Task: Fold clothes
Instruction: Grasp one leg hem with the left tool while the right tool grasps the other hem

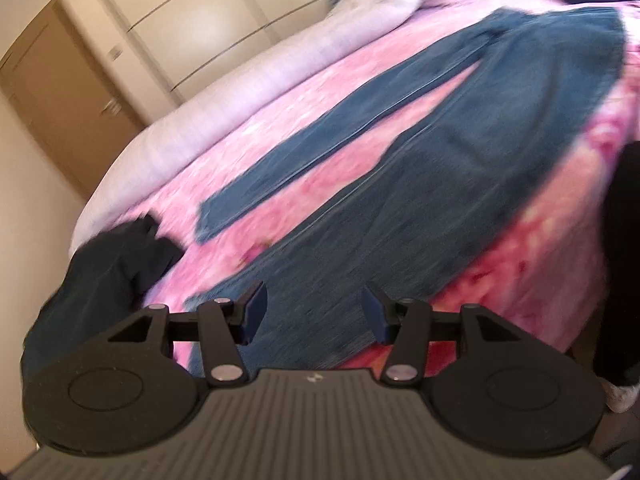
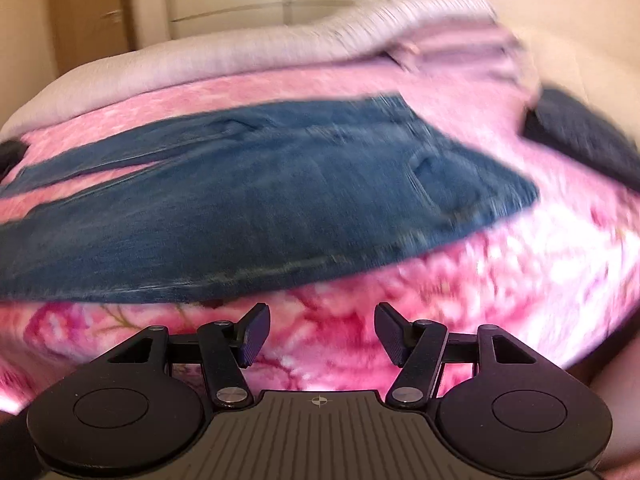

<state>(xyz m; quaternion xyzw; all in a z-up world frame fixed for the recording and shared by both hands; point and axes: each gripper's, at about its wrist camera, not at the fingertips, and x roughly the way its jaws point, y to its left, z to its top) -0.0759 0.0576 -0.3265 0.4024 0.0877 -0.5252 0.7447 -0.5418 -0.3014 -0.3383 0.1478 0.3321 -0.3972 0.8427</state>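
A pair of blue jeans (image 1: 460,128) lies spread flat on a pink flowered bedspread (image 1: 352,148), legs apart and running toward the lower left. My left gripper (image 1: 314,312) hovers open over the nearer leg, nothing between its fingers. In the right wrist view the jeans (image 2: 248,192) stretch across the bed with the waist at the right. My right gripper (image 2: 322,334) stands open above the bedspread (image 2: 500,280), just short of the jeans' near edge, and holds nothing.
A dark garment (image 1: 120,264) lies bunched at the bed's left corner. Another dark folded piece (image 2: 580,132) sits at the far right beside pale pillows (image 2: 440,32). A wooden door (image 1: 60,108) and a white wardrobe (image 1: 200,20) stand behind the bed.
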